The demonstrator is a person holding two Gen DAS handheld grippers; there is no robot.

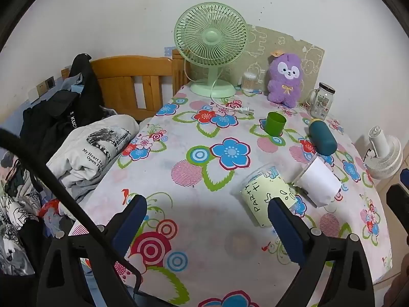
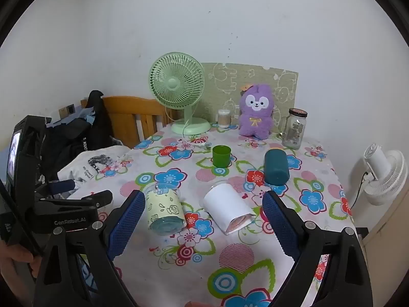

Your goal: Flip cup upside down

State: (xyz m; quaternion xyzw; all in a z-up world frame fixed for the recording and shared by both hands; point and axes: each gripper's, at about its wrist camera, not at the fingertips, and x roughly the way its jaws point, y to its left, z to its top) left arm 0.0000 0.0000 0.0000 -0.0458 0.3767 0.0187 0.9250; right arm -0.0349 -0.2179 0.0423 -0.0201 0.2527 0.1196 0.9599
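Note:
Several cups are on the floral tablecloth (image 1: pixel 179 204). A small green cup (image 1: pixel 275 123) (image 2: pixel 221 155) stands upright, mouth up. A dark teal cup (image 1: pixel 322 137) (image 2: pixel 276 167) stands mouth down. A clear cup with a pale yellow "PARTY" sleeve (image 1: pixel 265 197) (image 2: pixel 166 211) and a clear cup with a white sleeve (image 1: pixel 318 180) (image 2: pixel 227 208) lie on their sides. My left gripper (image 1: pixel 207 220) is open and empty, above the near table, left of the yellow cup. My right gripper (image 2: pixel 204 220) is open and empty, in front of the two lying cups.
At the back stand a green desk fan (image 1: pixel 211 48), its plug cord (image 1: pixel 237 107), a cotton swab jar (image 1: pixel 249 81), a purple plush (image 1: pixel 285 80) and a glass jar (image 1: pixel 322 101). Clothes (image 1: pixel 84 151) and a wooden bed frame (image 1: pixel 133 81) lie left. A white fan (image 1: pixel 383 153) is right.

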